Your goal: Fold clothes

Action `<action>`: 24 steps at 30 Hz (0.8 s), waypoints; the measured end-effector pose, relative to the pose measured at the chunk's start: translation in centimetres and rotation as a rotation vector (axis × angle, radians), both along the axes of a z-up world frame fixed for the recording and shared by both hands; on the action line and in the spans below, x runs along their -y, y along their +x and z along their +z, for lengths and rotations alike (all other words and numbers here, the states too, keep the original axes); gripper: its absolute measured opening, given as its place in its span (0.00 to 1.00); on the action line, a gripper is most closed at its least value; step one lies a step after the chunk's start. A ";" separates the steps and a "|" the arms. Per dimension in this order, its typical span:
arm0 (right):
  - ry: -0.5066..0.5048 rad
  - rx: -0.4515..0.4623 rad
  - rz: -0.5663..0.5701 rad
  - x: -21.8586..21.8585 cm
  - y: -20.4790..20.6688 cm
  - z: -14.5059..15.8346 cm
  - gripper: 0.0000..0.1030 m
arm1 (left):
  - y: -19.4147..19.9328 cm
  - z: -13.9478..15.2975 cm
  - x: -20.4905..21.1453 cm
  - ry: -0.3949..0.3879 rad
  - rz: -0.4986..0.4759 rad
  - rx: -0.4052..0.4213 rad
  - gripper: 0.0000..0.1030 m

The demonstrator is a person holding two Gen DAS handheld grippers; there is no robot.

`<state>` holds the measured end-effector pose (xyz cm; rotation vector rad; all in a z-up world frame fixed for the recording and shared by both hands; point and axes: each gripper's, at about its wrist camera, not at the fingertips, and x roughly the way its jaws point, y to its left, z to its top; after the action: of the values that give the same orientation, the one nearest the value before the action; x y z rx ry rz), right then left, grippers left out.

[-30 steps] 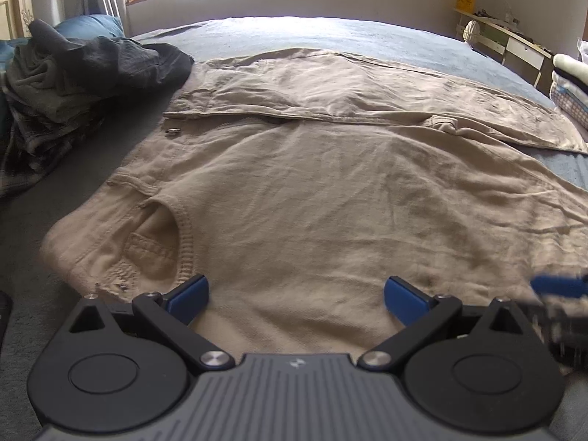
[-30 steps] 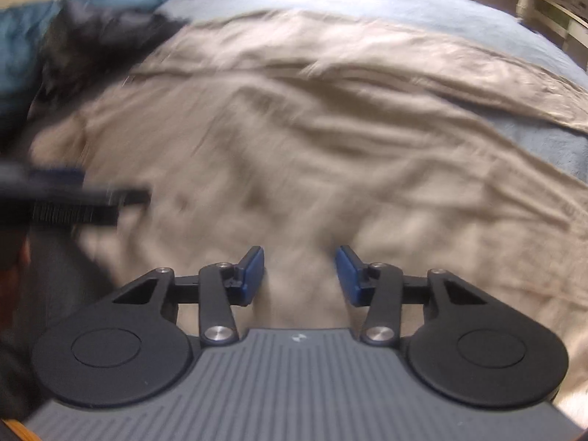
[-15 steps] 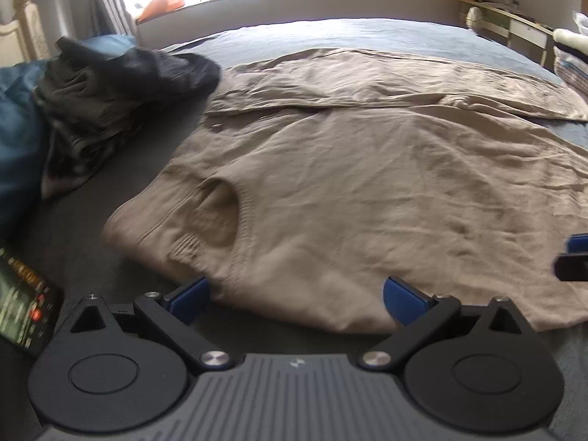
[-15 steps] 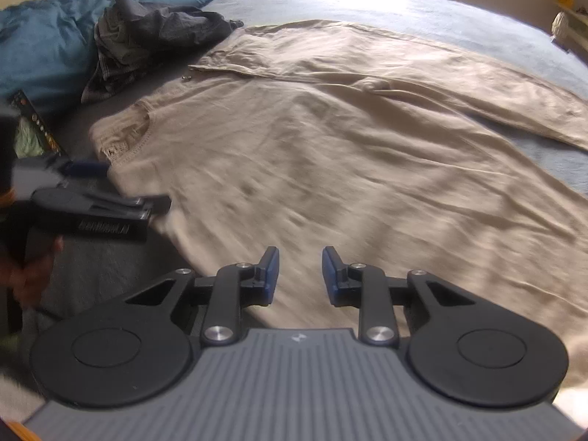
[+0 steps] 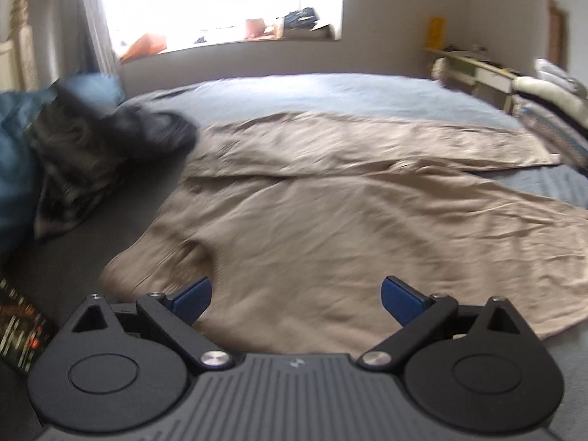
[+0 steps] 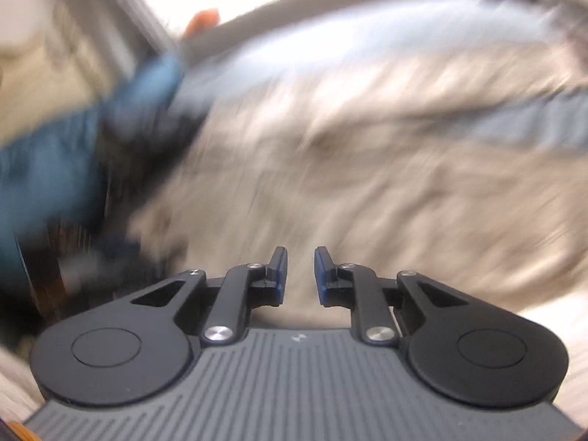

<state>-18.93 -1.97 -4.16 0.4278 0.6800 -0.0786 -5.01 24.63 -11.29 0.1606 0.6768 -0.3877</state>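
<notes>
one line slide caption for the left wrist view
Open left gripper above beige trousers spread on a bed.

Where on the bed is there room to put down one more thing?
The blue bedspread is bare between the beige trousers and the window wall. A dark grey strip is free between the trousers and the dark clothes pile. The middle is crowded by the trousers.

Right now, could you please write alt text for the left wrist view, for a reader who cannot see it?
A beige garment lies spread flat on a grey-blue bed, with the left gripper wide open and empty above its near edge. A heap of dark clothes sits at the left, under a bright window.
</notes>
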 end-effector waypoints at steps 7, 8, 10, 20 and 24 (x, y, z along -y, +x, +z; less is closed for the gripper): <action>-0.077 0.176 -0.280 11.3 -6.7 7.5 0.17 | -1.7 0.0 4.7 0.034 -0.130 0.000 0.92; -0.058 0.168 -0.300 12.5 -7.3 7.1 0.17 | -1.7 -0.2 5.4 0.041 -0.140 -0.013 0.90; -0.023 0.118 -0.318 14.0 -8.1 5.0 0.17 | -1.6 -0.8 6.6 0.051 -0.158 -0.045 0.85; -0.047 -0.157 -0.233 14.7 -6.4 -9.6 0.17 | -2.3 -3.8 9.8 0.113 -0.211 -0.173 0.64; -0.075 -0.257 -0.182 16.1 -6.2 -13.1 0.15 | -2.2 -4.5 10.2 0.124 -0.197 -0.201 0.64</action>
<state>-25.09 -18.02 -17.21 0.4098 0.8868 -0.3347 -7.17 14.47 -15.80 0.3102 0.8876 -0.5563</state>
